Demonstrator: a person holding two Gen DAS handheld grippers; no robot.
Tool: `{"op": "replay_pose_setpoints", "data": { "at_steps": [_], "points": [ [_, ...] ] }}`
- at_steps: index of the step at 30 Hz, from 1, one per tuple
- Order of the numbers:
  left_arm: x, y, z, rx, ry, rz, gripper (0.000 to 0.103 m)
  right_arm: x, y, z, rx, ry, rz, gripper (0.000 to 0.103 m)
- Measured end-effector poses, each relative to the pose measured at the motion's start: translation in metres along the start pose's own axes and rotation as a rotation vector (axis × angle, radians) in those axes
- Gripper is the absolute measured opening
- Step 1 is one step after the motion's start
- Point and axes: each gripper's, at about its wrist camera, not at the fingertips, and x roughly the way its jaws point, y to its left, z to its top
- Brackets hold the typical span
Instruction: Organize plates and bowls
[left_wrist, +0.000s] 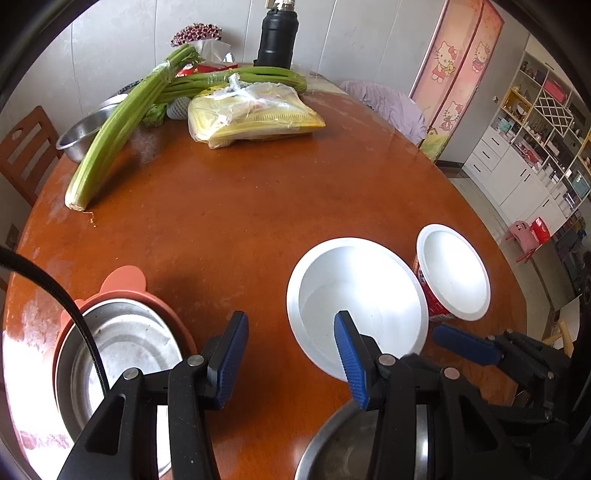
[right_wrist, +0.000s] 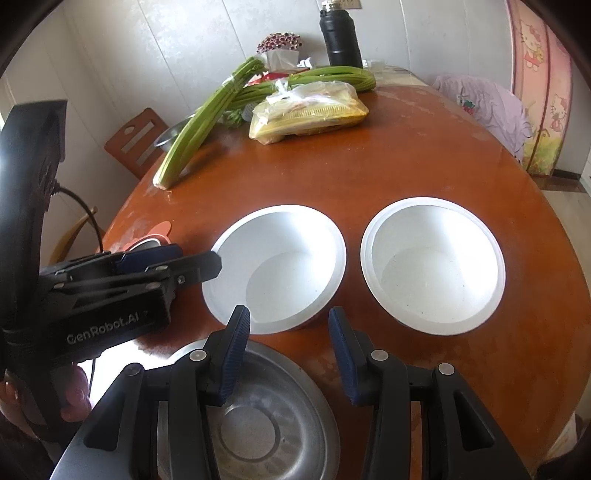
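The round wooden table (right_wrist: 424, 155) fills both views, its brown top bare through the middle from the near bowls up to the groceries at the far side. Its right edge curves away toward the tiled floor, and its left edge drops off just beyond the orange-rimmed bowl.

At the far side lie long bundles of celery (left_wrist: 110, 136), one stalk end reaching well out toward the open middle, and a yellow plastic-wrapped packet (left_wrist: 255, 118) beside them. A black flask (left_wrist: 277, 35) stands behind, near the wall, and a steel basin (left_wrist: 79, 134) sits under the celery at the far left rim.

Nearer, two white bowls stand side by side, apart from each other with a strip of bare wood between: the left white bowl (right_wrist: 275, 267) and the right white bowl (right_wrist: 432, 264), which sits well inside the table's right edge. A steel plate (right_wrist: 258, 413) lies at the near edge just below the left white bowl. The steel bowl with an orange rim (left_wrist: 122, 350) sits at the near left, close to the edge.

The left gripper (left_wrist: 291, 354) hovers with jaws apart and nothing between them, one finger over the left white bowl's near rim. The right gripper (right_wrist: 290, 350) hangs above the steel plate, jaws apart, empty.
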Motion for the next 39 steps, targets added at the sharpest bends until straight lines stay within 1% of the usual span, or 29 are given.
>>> {"op": "replay_pose_setpoints", "data": {
  "at_steps": [8,12,14,17,24,39],
  "points": [
    [0.016,-0.003,0.009,0.003,0.022,-0.011,0.048,0.013,-0.003,0.006,-0.006,0.019,-0.001,0.046],
    [0.025,-0.002,0.010,-0.018,0.044,-0.032,0.047,0.017,-0.002,0.008,-0.021,0.020,-0.008,0.046],
    [0.027,-0.002,0.010,-0.022,0.050,-0.033,0.044,0.018,-0.002,0.008,-0.030,0.022,-0.005,0.046],
    [0.032,-0.002,0.011,-0.031,0.059,-0.050,0.033,0.019,-0.001,0.009,-0.040,0.021,-0.005,0.046],
    [0.031,-0.004,0.009,-0.031,0.059,-0.030,0.032,0.021,0.001,0.010,-0.052,0.021,-0.001,0.046],
    [0.009,-0.009,0.006,-0.036,0.024,-0.016,0.032,0.010,0.008,0.012,-0.084,-0.021,0.020,0.047]
  ]
}}
